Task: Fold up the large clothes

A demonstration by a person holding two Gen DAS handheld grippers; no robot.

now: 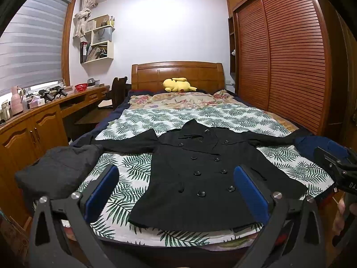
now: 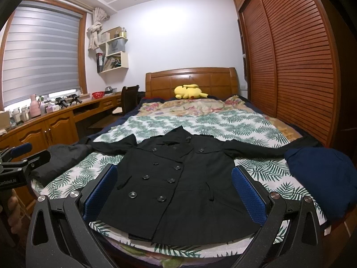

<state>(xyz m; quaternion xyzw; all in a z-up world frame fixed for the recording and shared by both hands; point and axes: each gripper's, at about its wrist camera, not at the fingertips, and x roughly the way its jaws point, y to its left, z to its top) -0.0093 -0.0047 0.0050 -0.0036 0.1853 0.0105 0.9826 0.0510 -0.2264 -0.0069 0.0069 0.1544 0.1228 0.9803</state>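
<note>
Black coat lies flat, face up and buttoned on the bed, sleeves spread out to both sides; no fold made yet, so this looks like the pre-grasp step. Left gripper and right gripper both hover wide open above the hem, holding nothing. Next move probably: drop down, pinch a sleeve or side edge, fold it in across the front.

The bed wears a leaf-print sheet. A black coat lies spread flat on it. Left of the coat sits a dark bundle, right a navy one.
</note>
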